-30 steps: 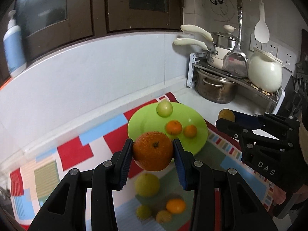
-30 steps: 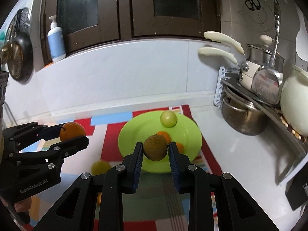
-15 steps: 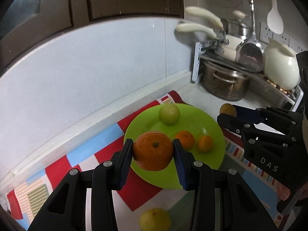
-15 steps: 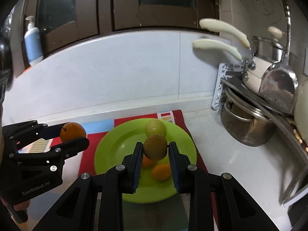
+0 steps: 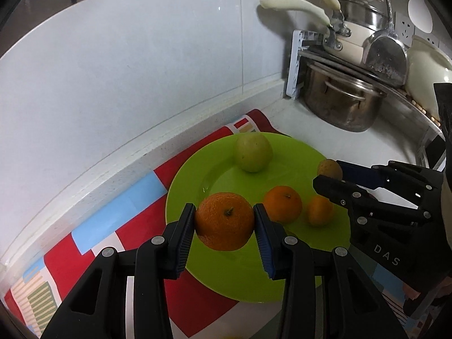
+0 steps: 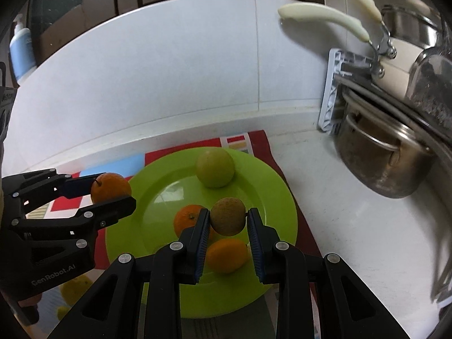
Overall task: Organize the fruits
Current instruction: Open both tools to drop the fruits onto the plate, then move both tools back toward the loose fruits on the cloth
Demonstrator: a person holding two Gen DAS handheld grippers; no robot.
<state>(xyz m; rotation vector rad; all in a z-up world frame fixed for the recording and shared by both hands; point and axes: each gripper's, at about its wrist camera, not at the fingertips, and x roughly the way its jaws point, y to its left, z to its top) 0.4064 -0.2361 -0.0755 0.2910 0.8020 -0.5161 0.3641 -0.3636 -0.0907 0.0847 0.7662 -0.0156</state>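
Observation:
A lime green plate (image 5: 186, 183) (image 6: 158, 180) lies on a colourful patchwork mat. On it rest a green apple (image 5: 253, 152) (image 6: 215, 167) at the back and two small oranges (image 5: 283, 204) (image 5: 320, 211) nearer me. My left gripper (image 5: 225, 221) (image 6: 111, 189) is shut on a large orange (image 5: 225, 220) above the plate's near left part. My right gripper (image 6: 228, 220) (image 5: 329, 173) is shut on a small brownish fruit (image 6: 228, 219) (image 5: 330, 169) held above the plate's right side, over the two small oranges (image 6: 188, 221) (image 6: 227, 255).
A steel pot (image 5: 343, 99) sits under a rack of pans (image 5: 347, 28) at the right. The white tiled wall (image 5: 141, 70) runs behind the mat. Yellow fruits (image 6: 76, 288) lie on the mat at lower left of the right wrist view. A soap bottle (image 6: 21, 50) stands far left.
Both grippers moved forward and down toward the plate, each still holding its fruit. The plate and its fruits now look larger and closer; the loose fruits on the mat slid out of the left view.

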